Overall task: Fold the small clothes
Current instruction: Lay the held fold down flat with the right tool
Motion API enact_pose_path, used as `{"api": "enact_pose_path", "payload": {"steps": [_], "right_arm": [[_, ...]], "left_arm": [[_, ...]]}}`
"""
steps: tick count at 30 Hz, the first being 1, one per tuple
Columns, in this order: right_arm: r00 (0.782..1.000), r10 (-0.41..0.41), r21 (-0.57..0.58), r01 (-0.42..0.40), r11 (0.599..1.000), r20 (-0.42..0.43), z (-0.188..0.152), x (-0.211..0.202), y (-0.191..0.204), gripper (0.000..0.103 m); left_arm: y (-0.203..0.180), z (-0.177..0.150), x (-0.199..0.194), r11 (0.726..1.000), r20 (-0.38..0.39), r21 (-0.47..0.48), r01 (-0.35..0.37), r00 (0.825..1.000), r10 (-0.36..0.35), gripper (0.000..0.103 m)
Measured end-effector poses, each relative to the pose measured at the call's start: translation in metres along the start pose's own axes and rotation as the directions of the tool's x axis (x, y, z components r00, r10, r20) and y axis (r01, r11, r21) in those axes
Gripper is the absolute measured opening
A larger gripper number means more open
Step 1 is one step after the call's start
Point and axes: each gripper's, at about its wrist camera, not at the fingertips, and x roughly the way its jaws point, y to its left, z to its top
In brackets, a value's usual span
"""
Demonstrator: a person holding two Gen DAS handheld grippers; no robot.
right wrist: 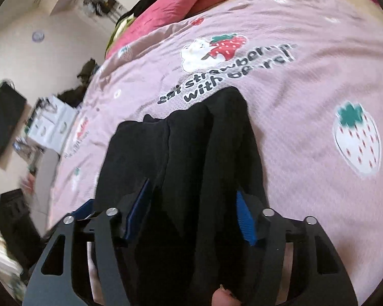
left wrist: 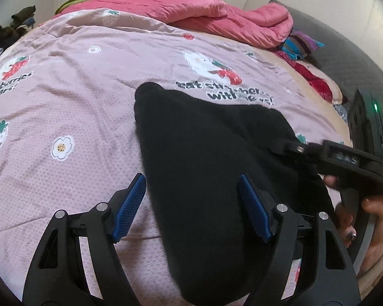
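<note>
A small black garment (left wrist: 204, 158) lies on the pink strawberry-print bedspread (left wrist: 76, 97). My left gripper (left wrist: 191, 199) is open, its blue pads (left wrist: 130, 204) either side of the garment's near end. The right gripper (left wrist: 288, 148) reaches in from the right and touches the garment's right edge. In the right wrist view the black garment (right wrist: 191, 153) lies bunched in folds between the open jaws of my right gripper (right wrist: 191, 211), blue pads (right wrist: 245, 216) wide apart. Whether the cloth is pinched there is unclear.
A pink quilt (left wrist: 217, 17) is heaped at the far side of the bed, with striped and red cloth (left wrist: 301, 46) beside a grey headboard (left wrist: 344, 51). In the right wrist view, floor clutter and a dark box (right wrist: 2, 122) lie left of the bed.
</note>
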Motion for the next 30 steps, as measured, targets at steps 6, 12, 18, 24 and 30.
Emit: {"api": "enact_pose_path", "payload": {"steps": [6, 12, 18, 24, 30], "right_arm": [[0.989, -0.108, -0.223, 0.129, 0.966, 0.105, 0.006, -0.004, 0.024, 0.011], [0.979, -0.056, -0.248, 0.105, 0.963, 0.196, 0.019, -0.023, 0.022, 0.010], [0.990, -0.089, -0.154, 0.105, 0.983, 0.112, 0.020, 0.005, -0.013, 0.010], [0.997, -0.011, -0.062, 0.016, 0.998, 0.081, 0.018, 0.004, -0.030, 0.013], [0.996, 0.064, 0.017, -0.065, 0.998, 0.056, 0.010, -0.011, -0.040, 0.028]], "left_arm": [[-0.008, -0.002, 0.005, 1.000, 0.009, 0.022, -0.008, 1.000, 0.008, 0.076], [-0.015, 0.001, -0.005, 1.000, 0.041, 0.014, 0.019, 0.999, -0.020, 0.077], [-0.023, -0.001, 0.007, 0.999, 0.005, 0.051, 0.008, 1.000, -0.008, 0.080], [-0.017, -0.006, 0.013, 0.999, -0.010, 0.024, 0.029, 1.000, -0.028, 0.084], [-0.014, -0.010, 0.009, 0.999, -0.011, 0.005, 0.037, 0.999, -0.037, 0.084]]}}
